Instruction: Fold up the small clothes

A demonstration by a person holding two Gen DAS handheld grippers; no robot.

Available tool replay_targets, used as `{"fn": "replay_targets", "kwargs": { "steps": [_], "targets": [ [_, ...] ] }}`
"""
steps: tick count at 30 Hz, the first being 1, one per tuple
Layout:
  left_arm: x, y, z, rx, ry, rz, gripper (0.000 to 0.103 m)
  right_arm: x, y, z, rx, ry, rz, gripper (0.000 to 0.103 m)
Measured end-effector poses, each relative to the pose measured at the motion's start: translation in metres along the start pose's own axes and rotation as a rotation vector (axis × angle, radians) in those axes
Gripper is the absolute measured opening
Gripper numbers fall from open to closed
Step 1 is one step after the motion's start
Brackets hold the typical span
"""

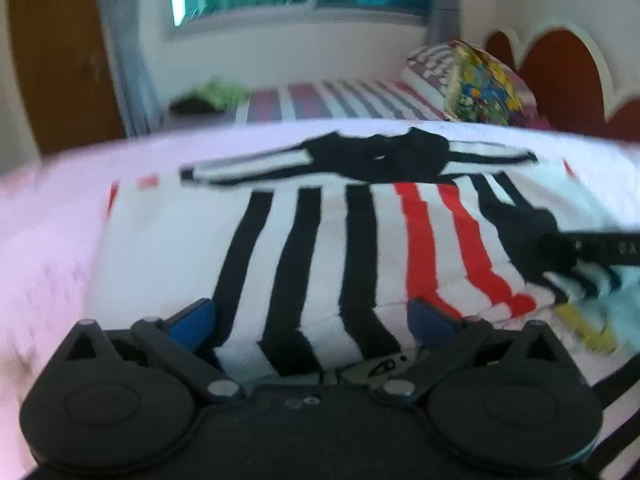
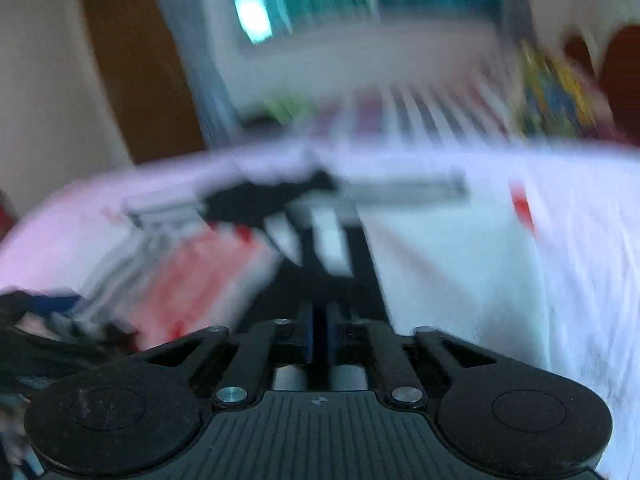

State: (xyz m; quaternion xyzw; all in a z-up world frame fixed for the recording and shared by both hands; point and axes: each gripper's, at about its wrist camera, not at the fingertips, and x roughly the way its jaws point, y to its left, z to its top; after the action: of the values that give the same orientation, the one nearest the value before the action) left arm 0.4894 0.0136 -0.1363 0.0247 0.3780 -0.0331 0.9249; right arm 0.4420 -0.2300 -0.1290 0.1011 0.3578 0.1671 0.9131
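While the left tool (image 1: 312, 320) sits wide over the striped shirt (image 1: 320, 240), the right tool (image 2: 320, 332) pinches its hem.

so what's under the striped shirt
A white sheet shows around the shirt, over a pink cover. The sheet's patch beneath the shirt is hidden. The right tool grips its right edge.
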Motion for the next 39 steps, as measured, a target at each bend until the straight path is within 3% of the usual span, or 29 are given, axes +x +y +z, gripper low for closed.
{"fn": "replay_targets", "kwargs": {
  "steps": [2,3,4,5,7,9,10,11,15,17,21,25,29,31,32,34,36,38,39],
  "targets": [
    [-0.008,-0.008,0.004,0.058,-0.007,0.055,0.095,-0.004,-0.002,0.007,0.017,0.035,0.003,0.018],
    [-0.016,-0.01,0.0,0.084,-0.018,0.07,0.09,-0.013,-0.002,0.01,0.026,0.024,-0.025,0.032],
    [-0.022,-0.011,-0.002,0.083,-0.028,0.062,0.078,-0.026,-0.004,0.01,0.028,-0.007,-0.013,0.034],
    [-0.028,-0.009,-0.005,0.069,-0.028,0.036,0.076,-0.04,-0.008,0.008,0.04,-0.038,0.019,0.034],
    [-0.03,-0.009,-0.015,0.079,-0.013,0.054,0.077,-0.05,-0.017,0.002,0.063,-0.043,0.008,0.034],
    [-0.02,-0.015,-0.021,0.127,-0.021,0.088,0.084,-0.029,-0.017,-0.007,-0.005,0.054,-0.027,0.033],
    [-0.017,-0.016,-0.018,0.119,-0.02,0.096,0.084,-0.031,-0.01,-0.007,-0.061,0.057,-0.045,0.034],
    [-0.018,-0.014,-0.013,0.085,0.002,0.084,0.077,-0.037,-0.004,-0.004,-0.073,0.066,-0.067,0.034],
    [-0.054,-0.01,-0.019,0.042,-0.04,0.036,0.075,-0.092,-0.01,-0.016,0.071,-0.025,-0.032,0.034],
    [-0.08,-0.002,-0.041,0.036,-0.055,0.033,0.083,-0.116,-0.012,-0.036,0.096,-0.032,-0.036,0.034],
    [-0.135,0.03,-0.091,-0.041,-0.048,0.054,0.082,-0.17,-0.01,-0.078,0.121,-0.015,-0.024,0.034],
    [-0.189,0.063,-0.147,-0.04,0.003,0.108,0.083,-0.228,-0.005,-0.119,0.13,0.014,-0.019,0.034],
    [-0.227,0.088,-0.19,-0.071,0.079,0.048,0.074,-0.269,-0.006,-0.159,0.14,0.068,-0.035,0.034],
    [-0.24,0.099,-0.203,-0.107,0.078,0.015,0.069,-0.289,-0.008,-0.177,0.175,0.07,-0.056,0.034],
    [-0.245,0.104,-0.207,-0.146,0.081,-0.02,0.06,-0.295,-0.011,-0.185,0.209,0.079,-0.046,0.034],
    [-0.247,0.116,-0.211,-0.256,0.084,-0.108,0.052,-0.304,-0.017,-0.199,0.282,0.099,-0.022,0.034],
    [-0.244,0.126,-0.212,-0.379,0.08,-0.236,0.05,-0.31,-0.019,-0.207,0.32,0.106,0.001,0.035],
    [-0.232,0.128,-0.213,-0.456,0.102,-0.331,0.056,-0.312,-0.021,-0.212,0.357,0.111,0.015,0.046],
    [-0.23,0.125,-0.215,-0.458,0.094,-0.334,0.058,-0.313,-0.022,-0.213,0.365,0.107,0.019,0.056]
  ]
}}
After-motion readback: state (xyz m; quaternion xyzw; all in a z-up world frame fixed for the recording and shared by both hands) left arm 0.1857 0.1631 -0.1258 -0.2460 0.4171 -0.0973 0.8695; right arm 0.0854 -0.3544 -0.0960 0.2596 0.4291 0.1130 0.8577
